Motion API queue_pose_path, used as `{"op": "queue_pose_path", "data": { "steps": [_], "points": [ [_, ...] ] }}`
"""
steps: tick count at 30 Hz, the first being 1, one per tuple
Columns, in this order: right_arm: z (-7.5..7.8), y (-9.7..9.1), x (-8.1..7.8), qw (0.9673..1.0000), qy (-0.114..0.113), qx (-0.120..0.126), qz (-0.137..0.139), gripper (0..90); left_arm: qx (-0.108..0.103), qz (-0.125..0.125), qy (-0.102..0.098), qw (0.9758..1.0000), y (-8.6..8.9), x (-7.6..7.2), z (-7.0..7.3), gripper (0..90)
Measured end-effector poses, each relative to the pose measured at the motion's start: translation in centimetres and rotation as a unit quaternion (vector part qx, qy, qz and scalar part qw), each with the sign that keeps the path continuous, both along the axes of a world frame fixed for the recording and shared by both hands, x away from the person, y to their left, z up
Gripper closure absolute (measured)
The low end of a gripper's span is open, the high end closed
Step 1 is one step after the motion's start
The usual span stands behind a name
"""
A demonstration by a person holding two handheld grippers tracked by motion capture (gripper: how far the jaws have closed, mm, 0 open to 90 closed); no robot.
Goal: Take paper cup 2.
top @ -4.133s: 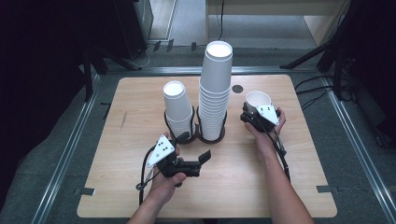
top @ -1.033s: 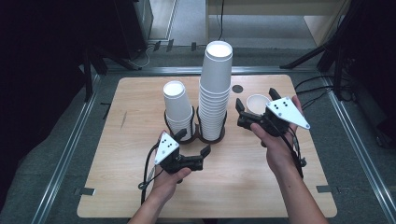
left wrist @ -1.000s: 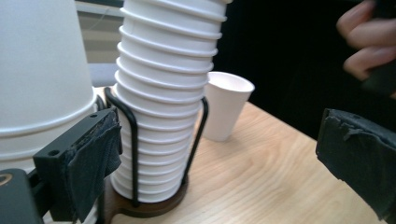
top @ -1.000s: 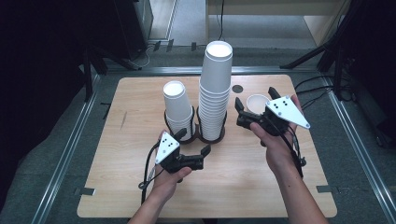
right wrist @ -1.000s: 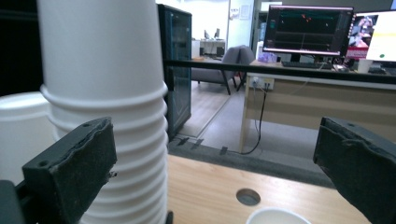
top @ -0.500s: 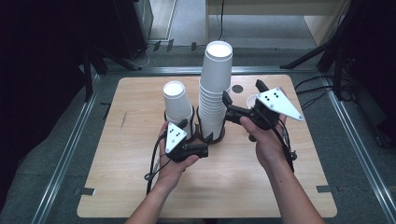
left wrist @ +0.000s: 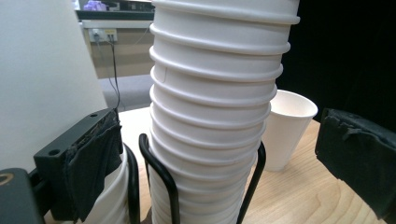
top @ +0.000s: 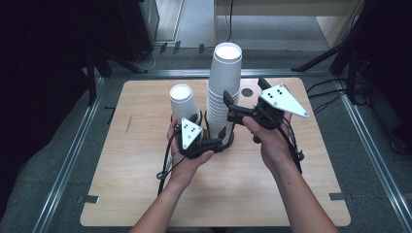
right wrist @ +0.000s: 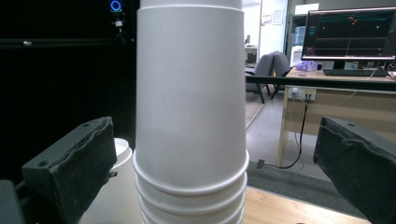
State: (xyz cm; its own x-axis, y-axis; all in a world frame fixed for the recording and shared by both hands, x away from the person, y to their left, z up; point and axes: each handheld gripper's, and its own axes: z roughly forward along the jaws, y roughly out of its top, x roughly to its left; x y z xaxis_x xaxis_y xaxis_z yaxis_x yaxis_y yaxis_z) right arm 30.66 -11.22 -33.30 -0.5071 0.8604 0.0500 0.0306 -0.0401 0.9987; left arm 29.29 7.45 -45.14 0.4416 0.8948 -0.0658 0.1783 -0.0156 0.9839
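Tall cup stack (left wrist: pixel 212 116) top cropped, single cup (left wrist: pixel 287 128) partly hidden

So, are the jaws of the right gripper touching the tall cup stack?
Apart. The right gripper view shows clear gaps between the open right gripper jaws and the tall cup stack.

Two bare forearms reaching forward from below. Left hand (top: pixel 187 150) gripping black two-jaw left gripper (top: pixel 218 141), jaws spread wide. Right hand (top: pixel 269 141) raising black two-jaw right gripper (top: pixel 227 104) higher, jaws likewise apart.
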Motion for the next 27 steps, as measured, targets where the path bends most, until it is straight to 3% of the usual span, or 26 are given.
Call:
{"op": "queue_pose_path", "data": {
  "steps": [17, 27],
  "points": [
    [1.7, 2.2, 1.0, 0.9997, 0.000, -0.006, 0.025, 0.0, 0.011, 0.021, -0.008, 0.9997, -1.4, 1.2, 0.5, 1.1],
    [2.4, 3.2, 2.8, 0.9997, 0.010, -0.019, 0.011, 0.0, 0.012, 0.039, -0.010, 0.9991, -2.0, 2.0, 0.8, 1.1]
  ]
}}
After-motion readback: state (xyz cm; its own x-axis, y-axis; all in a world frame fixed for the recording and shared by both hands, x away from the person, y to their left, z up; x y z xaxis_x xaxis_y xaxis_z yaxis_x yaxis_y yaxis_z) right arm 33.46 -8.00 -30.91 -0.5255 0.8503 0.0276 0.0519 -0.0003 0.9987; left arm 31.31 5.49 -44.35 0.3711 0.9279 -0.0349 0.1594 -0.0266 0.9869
